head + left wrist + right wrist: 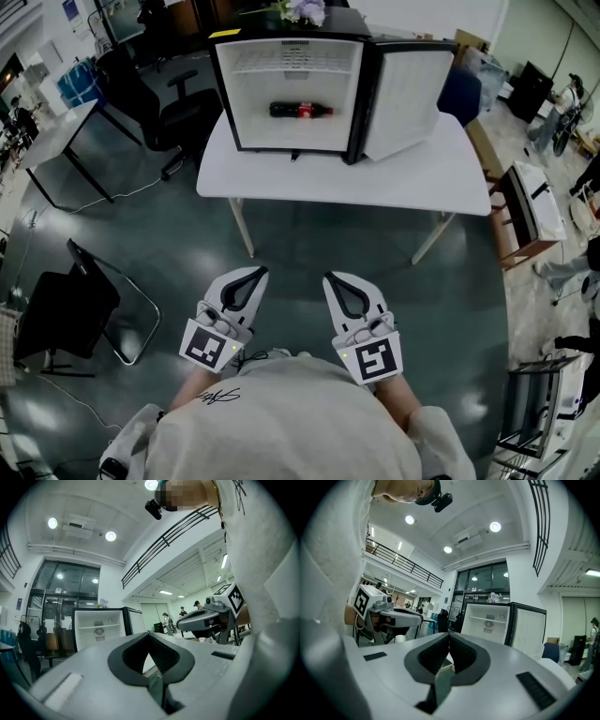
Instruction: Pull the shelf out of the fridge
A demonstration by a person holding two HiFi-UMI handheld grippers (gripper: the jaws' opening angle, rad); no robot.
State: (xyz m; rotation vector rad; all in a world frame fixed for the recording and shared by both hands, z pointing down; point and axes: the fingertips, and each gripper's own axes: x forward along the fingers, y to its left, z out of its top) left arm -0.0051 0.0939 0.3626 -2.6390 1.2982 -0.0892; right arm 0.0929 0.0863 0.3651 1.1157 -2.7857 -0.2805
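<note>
A small fridge (286, 94) stands on a white table (412, 183) with its door (408, 98) swung open to the right. Its white shelf (295, 66) sits high inside and shows as a thin ledge (487, 618) in the right gripper view. Below it a cola bottle (300, 111) lies on its side. My left gripper (247, 277) and right gripper (334, 281) are held side by side close to my body, well short of the table. Both point level at the fridge with jaws shut and nothing between them.
A black office chair (173, 103) stands left of the table and a dark folding chair (75, 309) is on the floor at my left. A desk (61, 141) is at far left, a low cabinet (530, 211) at right. Dark floor lies between me and the table.
</note>
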